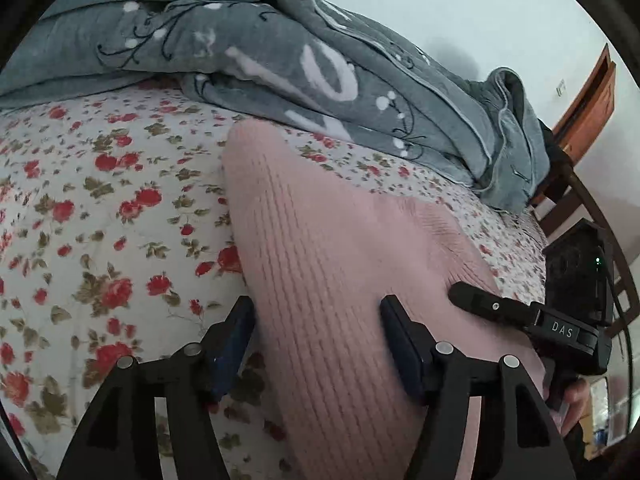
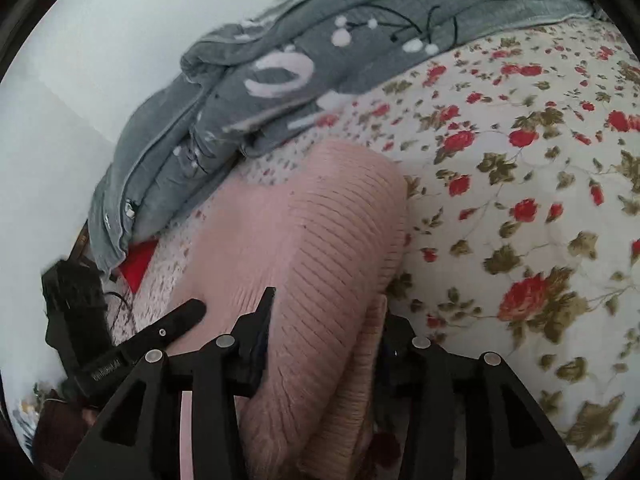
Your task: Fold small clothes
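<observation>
- I see my left gripper [image 1: 318, 316] with its two black fingers spread fairly wide; the pink ribbed knit garment [image 1: 328, 248] lies between them, but the dark blue pads [image 1: 236, 344] stand clear of the fabric on the outer side, so I read no grip here
- From the left fingers the garment runs forward as a long rounded tongue, its fine parallel ribs running lengthwise and its far end soft and blunt
- Just right of the left fingers, one slim black finger of my right gripper [image 1: 472, 296] rests on the knit, lettered at its base
- In the right wrist view my right gripper [image 2: 326, 312] stands at a middling gap with a thick fold of the same garment [image 2: 320, 240] bulging up between the fingers; the knit seems to press against both inner faces, though I cannot tell how firmly it is clamped
- Under both sets of fingers lies a white bed sheet [image 1: 100, 220] printed with red roses and olive leaves, smooth and flat
- Beyond the fingertips a grey quilt [image 1: 280, 60] is heaped in soft folds, with pale lettering and thin dark stitched twigs
- Far right of the left fingers stands a brown wooden frame [image 1: 588, 96] against a pale wall
</observation>
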`<action>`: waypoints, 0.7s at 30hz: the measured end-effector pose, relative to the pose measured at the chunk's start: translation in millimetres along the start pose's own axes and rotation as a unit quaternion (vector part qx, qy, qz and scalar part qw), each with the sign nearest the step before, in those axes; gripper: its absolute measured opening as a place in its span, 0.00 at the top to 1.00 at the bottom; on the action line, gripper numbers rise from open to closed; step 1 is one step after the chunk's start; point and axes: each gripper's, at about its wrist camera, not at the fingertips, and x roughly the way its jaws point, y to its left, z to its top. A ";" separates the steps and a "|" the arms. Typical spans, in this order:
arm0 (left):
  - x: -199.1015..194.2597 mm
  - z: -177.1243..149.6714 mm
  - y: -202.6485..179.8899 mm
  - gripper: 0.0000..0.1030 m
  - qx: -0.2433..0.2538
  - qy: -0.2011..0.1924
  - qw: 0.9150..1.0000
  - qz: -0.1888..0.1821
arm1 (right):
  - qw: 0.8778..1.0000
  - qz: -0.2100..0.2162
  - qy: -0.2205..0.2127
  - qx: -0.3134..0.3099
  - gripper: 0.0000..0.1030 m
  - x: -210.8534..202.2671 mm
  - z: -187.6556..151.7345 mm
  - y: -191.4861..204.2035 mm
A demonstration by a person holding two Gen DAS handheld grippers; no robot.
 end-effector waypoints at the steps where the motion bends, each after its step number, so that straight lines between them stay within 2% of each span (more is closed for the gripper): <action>1: -7.2 4.8 -1.9 0.41 0.009 -0.010 1.000 0.000 | 1.000 -0.012 0.000 -0.014 0.54 -7.1 2.2 4.9; 3: -22.8 14.2 -4.9 0.40 0.038 -0.044 0.998 0.002 | 0.998 -0.039 -0.021 -0.052 0.54 -23.0 4.7 18.1; 5: -28.0 26.3 -10.9 0.39 0.064 -0.066 0.996 -0.004 | 0.990 -0.071 -0.059 -0.103 0.54 -37.6 8.4 35.1; 6: -28.0 31.9 -12.9 0.39 0.069 -0.071 0.995 -0.006 | 0.984 -0.084 -0.080 -0.134 0.58 -43.0 12.5 46.4; 7: -24.5 41.0 -14.9 0.39 0.073 -0.077 0.994 -0.011 | 0.981 -0.086 -0.089 -0.149 0.67 -43.4 16.0 52.5; 10: 4.4 58.5 -19.8 0.39 0.091 -0.044 0.995 -0.006 | 0.982 -0.061 -0.077 -0.161 0.82 -26.6 30.0 57.2; 11: 20.0 59.6 -17.7 0.39 0.095 -0.022 0.995 0.015 | 0.983 -0.059 -0.062 -0.161 0.83 -13.9 31.9 54.5; 13: 42.7 55.5 -15.7 0.43 0.096 0.001 0.995 0.037 | 0.982 -0.095 -0.037 -0.159 0.85 11.5 30.5 39.6; 14: 46.8 51.8 -14.1 0.42 0.096 -0.001 0.995 0.036 | 0.984 -0.097 -0.034 -0.149 0.85 19.3 27.6 26.9; 16: 44.1 43.8 -14.5 0.40 0.107 -0.024 0.993 0.033 | 0.991 -0.063 -0.035 -0.110 0.85 15.4 32.9 11.6; 21: 48.9 37.8 -23.1 0.35 0.131 -0.030 0.990 0.050 | 0.989 -0.084 -0.040 -0.116 0.85 20.9 31.7 13.6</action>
